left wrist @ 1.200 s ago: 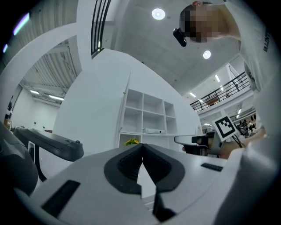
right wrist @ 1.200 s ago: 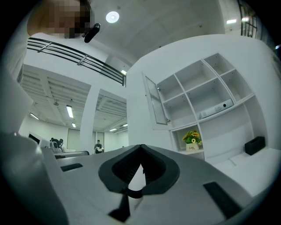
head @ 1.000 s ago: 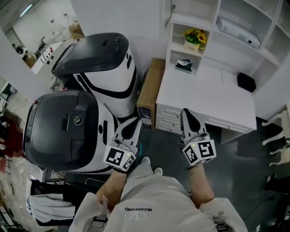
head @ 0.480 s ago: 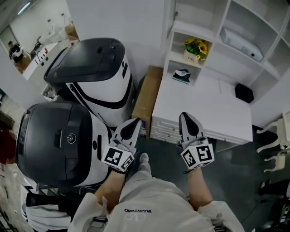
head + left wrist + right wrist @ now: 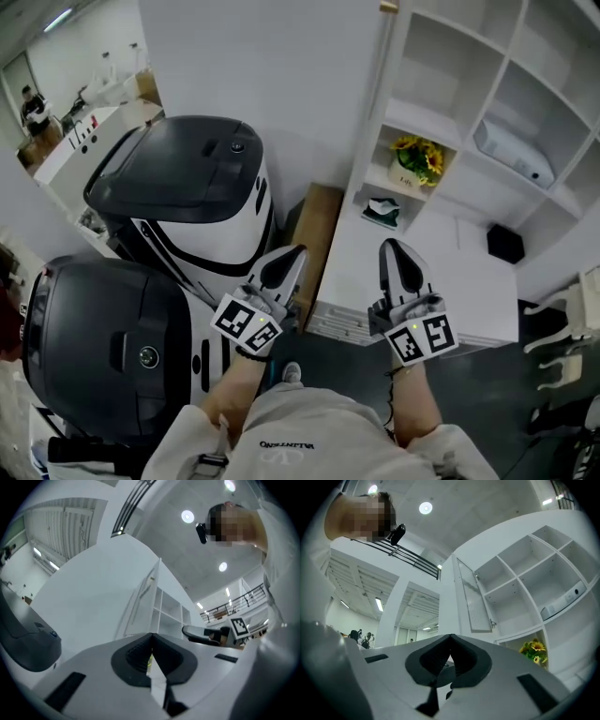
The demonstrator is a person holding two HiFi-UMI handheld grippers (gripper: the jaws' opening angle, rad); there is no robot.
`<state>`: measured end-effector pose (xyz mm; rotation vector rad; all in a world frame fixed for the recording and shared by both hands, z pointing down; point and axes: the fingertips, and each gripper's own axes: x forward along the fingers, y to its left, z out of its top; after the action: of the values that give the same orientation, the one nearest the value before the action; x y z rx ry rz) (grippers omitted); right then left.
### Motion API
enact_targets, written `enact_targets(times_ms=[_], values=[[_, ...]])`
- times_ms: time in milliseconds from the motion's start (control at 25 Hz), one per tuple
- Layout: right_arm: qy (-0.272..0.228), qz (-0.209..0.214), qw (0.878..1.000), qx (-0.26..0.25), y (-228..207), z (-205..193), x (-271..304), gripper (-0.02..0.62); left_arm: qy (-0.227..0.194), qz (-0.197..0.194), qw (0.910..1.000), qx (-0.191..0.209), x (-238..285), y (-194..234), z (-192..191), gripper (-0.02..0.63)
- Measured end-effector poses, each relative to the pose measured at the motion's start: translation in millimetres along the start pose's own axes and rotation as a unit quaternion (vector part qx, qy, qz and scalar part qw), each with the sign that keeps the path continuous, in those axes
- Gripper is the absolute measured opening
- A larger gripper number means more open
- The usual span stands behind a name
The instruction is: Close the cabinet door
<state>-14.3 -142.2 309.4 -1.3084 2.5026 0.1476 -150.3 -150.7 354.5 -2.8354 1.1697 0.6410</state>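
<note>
Cabinet (image 5: 487,103) looms larger than a second ago | cabinet door (image 5: 473,597) hangs open at 12 o'clock, untouched | left gripper (image 5: 291,251) and right gripper (image 5: 392,246) have risen, jaws pressed together, nothing held

White desk (image 5: 459,272), possibly a black box (image 5: 507,244)

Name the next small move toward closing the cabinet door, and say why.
Probably lift the left gripper to the outer face of the cabinet door. The door stands swung out from the shelves. The left and the right gripper are both shut, empty and short of it.
</note>
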Motion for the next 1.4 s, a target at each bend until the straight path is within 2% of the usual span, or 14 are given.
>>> enact_targets(times_ms=[160,440,600,720,800,1040,1400], values=[[-0.023,0.011,1.0,0.001,-10.4,19.6,36.7,0.011,-0.046,-0.037,0.9974,-0.041,37.9,25.6,26.2,0.001],[-0.061,0.019,0.998,-0.009,-30.7,57.7,76.4,0.011,-0.078,-0.103,0.9911,-0.03,96.1,36.7,59.2,0.0],[-0.092,0.042,0.995,-0.002,-37.0,90.0,93.6,0.011,-0.115,-0.147,0.982,-0.029,123.9,37.0,98.3,0.002],[-0.113,0.073,0.991,0.015,-37.1,115.1,105.7,0.011,-0.146,-0.183,0.9703,-0.059,142.2,38.5,129.2,0.002],[-0.12,0.095,0.988,0.018,-35.2,127.8,114.8,0.011,-0.161,-0.201,0.9641,-0.066,154.2,37.3,146.8,0.002],[-0.123,0.139,0.983,0.015,-26.6,142.9,133.8,0.011,-0.177,-0.223,0.9574,-0.051,184.1,31.2,172.0,0.015],[-0.124,0.145,0.982,0.007,-36.1,151.3,151.7,0.011,-0.183,-0.245,0.9511,-0.045,222.5,30.7,194.1,0.079]])
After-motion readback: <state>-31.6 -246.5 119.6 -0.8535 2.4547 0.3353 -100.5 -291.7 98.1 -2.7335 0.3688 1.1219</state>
